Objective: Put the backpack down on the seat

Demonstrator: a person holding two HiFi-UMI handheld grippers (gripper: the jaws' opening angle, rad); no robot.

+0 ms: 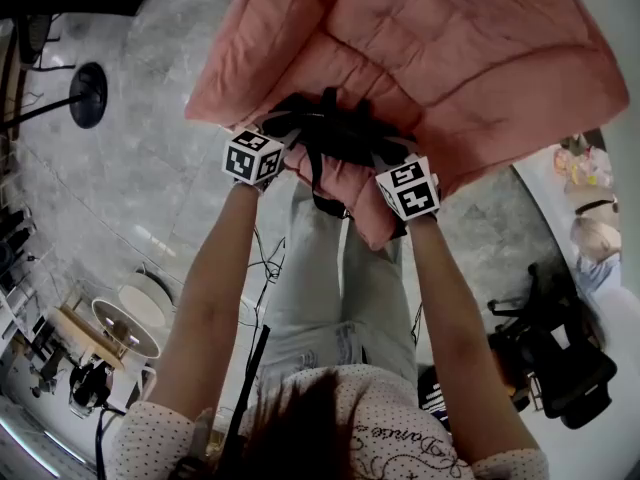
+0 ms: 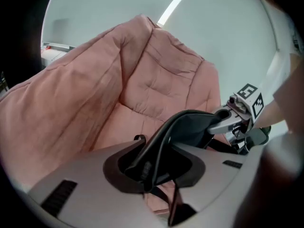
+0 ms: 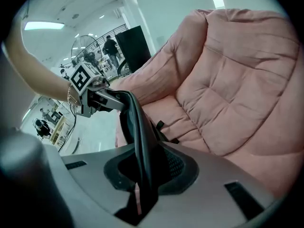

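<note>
The black backpack (image 1: 340, 133) hangs at the front edge of the pink quilted seat (image 1: 450, 48), between my two grippers. In the left gripper view one black strap (image 2: 175, 127) runs from the left gripper (image 2: 152, 167) across to the right gripper (image 2: 237, 115). It lies between the left jaws with dark space on both sides, so that gripper is open. In the right gripper view the right gripper (image 3: 142, 175) is shut on the strap (image 3: 137, 127), which leads up to the left gripper (image 3: 102, 99). The pink seat (image 3: 237, 80) fills the view behind. Most of the bag's body is hidden.
The person's legs in light jeans (image 1: 330, 278) stand right in front of the seat on a grey stone floor. A black round stand base (image 1: 88, 95) is at far left, a white fan (image 1: 125, 328) at lower left, and a black office chair (image 1: 550, 358) at right.
</note>
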